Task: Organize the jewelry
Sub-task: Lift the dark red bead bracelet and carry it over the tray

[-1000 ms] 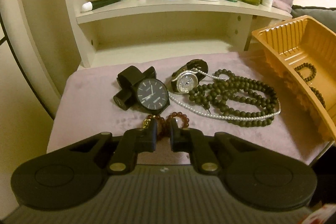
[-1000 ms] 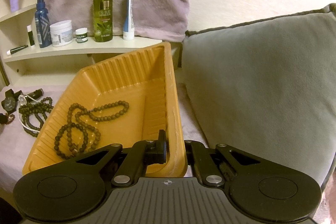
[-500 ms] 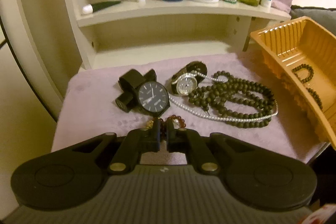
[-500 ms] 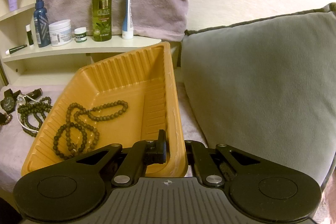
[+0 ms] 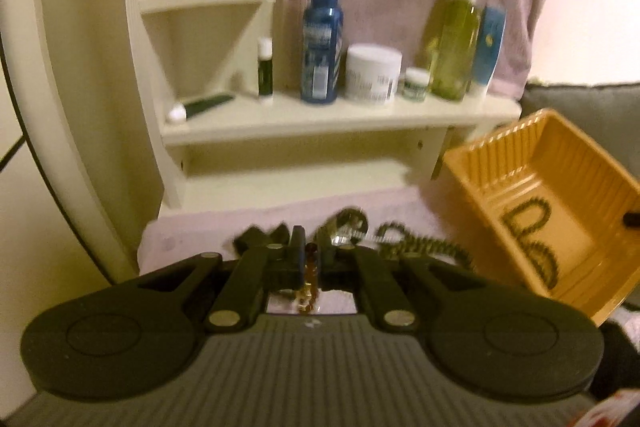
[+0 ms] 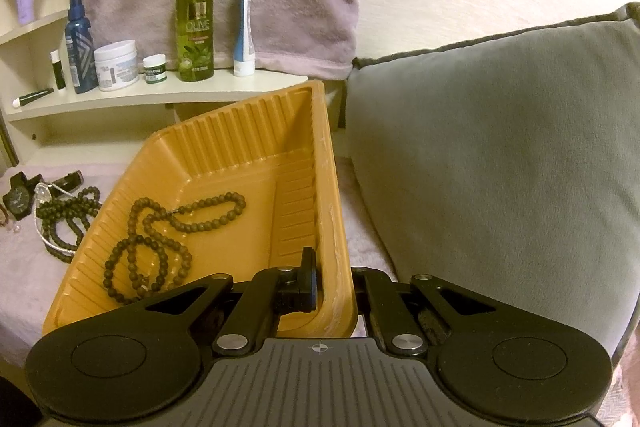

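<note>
The amber bead bracelet [image 5: 309,277], pinched in the left gripper [image 5: 310,255], could slip loose before reaching the orange tray [image 6: 256,131], whose rim the right gripper [image 6: 334,287] clamps.

— How was the left gripper [image 5: 311,259] set?
— Angled downward, its jaws pinched tight on a small bead bracelet [image 5: 310,287].
— And the right gripper [image 6: 334,283]?
— Angled downward too, clamped on the orange tray [image 6: 240,131] at its near right rim.

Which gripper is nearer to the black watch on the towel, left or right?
Left. The left gripper, shut on an amber bead bracelet, hangs just before the black watch; the right gripper clamps the orange tray's far rim.
</note>
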